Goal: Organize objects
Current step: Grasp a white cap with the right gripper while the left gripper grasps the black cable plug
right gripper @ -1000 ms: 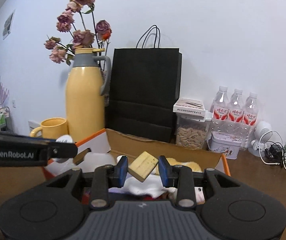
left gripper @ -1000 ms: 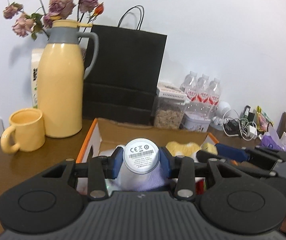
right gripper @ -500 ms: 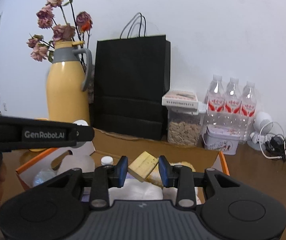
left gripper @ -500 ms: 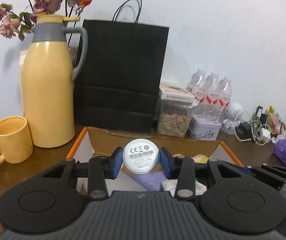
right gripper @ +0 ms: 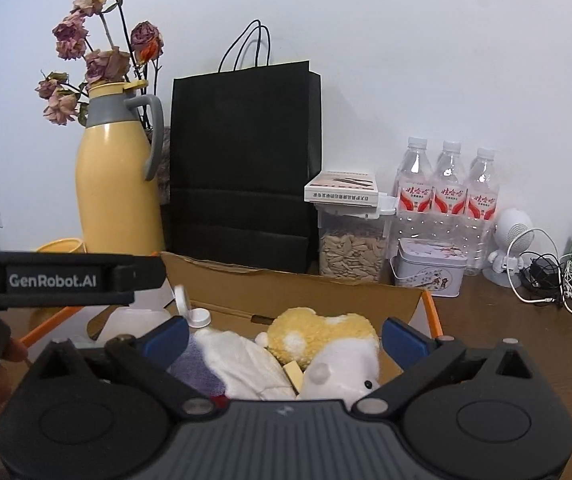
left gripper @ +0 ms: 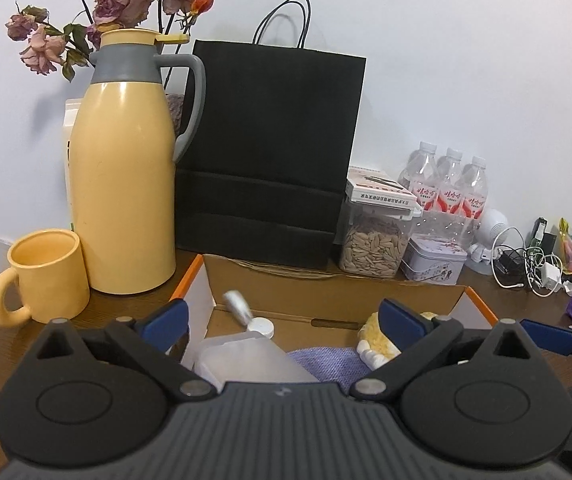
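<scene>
Both grippers hung over the open cardboard box (left gripper: 337, 280), and both had just been opening their jaws, nothing left between the blue pads. The left gripper (left gripper: 282, 314) stood spread wide; beyond it a blurred silver cylinder (left gripper: 238, 306) was tilted against the box's back wall, just above a small white cap (left gripper: 261, 326) and a frosted plastic container (left gripper: 246, 360). The right gripper (right gripper: 286, 334) stood equally wide, and below it the pale wooden block (right gripper: 293, 372) lay wedged among the soft toys, between a white plush (right gripper: 242, 360) and a yellow plush (right gripper: 317, 334). A purple cloth (left gripper: 329, 362) sat in the box as well. Behind the box stood a yellow thermos jug (left gripper: 124, 184), a yellow mug (left gripper: 46, 276) and a black paper bag (left gripper: 270, 148) against the wall.
</scene>
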`<state>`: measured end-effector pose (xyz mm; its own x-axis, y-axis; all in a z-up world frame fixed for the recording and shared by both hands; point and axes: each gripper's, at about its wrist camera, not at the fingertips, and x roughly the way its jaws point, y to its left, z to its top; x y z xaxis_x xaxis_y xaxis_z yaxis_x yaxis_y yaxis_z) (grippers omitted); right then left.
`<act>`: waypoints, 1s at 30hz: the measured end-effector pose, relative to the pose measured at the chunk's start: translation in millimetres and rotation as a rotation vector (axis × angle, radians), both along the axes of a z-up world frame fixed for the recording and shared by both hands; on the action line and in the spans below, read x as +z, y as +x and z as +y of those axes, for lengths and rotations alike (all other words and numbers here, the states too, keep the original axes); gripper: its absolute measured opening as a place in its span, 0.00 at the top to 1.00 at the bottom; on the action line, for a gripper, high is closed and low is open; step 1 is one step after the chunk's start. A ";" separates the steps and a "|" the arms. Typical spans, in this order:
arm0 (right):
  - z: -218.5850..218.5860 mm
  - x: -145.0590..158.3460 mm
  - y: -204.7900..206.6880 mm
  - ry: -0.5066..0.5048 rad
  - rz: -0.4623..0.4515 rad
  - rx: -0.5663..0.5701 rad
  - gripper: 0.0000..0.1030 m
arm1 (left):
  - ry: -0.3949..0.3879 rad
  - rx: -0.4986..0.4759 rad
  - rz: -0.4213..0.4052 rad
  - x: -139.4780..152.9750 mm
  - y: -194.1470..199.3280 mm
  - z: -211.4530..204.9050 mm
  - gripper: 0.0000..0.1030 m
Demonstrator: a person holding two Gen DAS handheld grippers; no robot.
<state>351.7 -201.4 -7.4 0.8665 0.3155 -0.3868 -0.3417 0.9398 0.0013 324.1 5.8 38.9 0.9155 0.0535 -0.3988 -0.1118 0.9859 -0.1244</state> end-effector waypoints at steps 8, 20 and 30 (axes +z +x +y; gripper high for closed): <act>-1.3 10.7 -17.3 -0.016 -0.041 0.002 0.00 | 0.010 -0.011 -0.025 9.6 -25.3 4.7 0.00; -8.5 22.0 -66.5 -0.018 -0.091 0.010 0.00 | 0.042 -0.038 -0.041 18.7 -85.1 8.3 0.00; -19.9 0.7 -111.2 -0.051 -0.033 0.013 0.00 | 0.072 0.001 0.059 -2.8 -124.0 28.9 0.00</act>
